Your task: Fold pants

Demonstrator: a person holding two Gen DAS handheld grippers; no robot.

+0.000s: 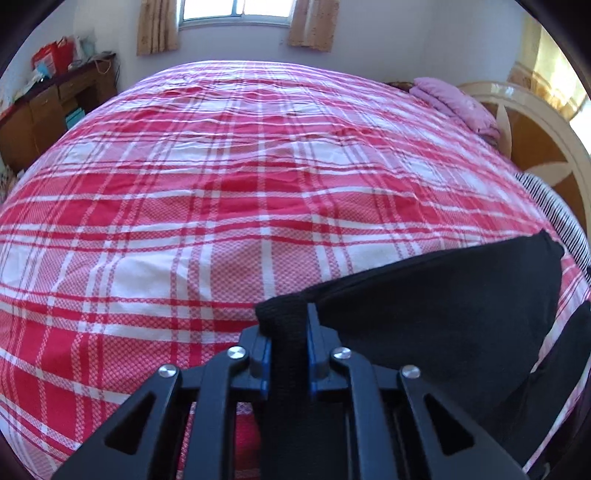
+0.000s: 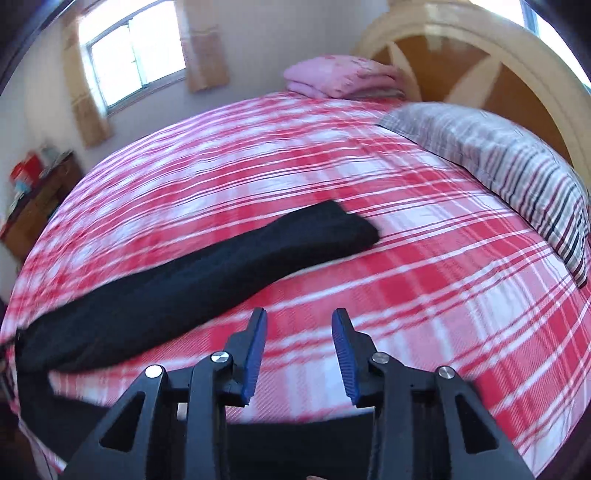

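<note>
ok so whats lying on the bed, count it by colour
black: 1, the pants
pink: 1, the folded blanket
grey striped: 1, the pillow
total: 3 things on the red plaid bed

L hand-held gripper (image 1: 289,343) pinching black pants (image 1: 443,295) hem over plaid bed (image 1: 184,184)

Bright daylight from the window (image 1: 236,9) — fisheye-bent edges, right view motion-blurred.
</note>
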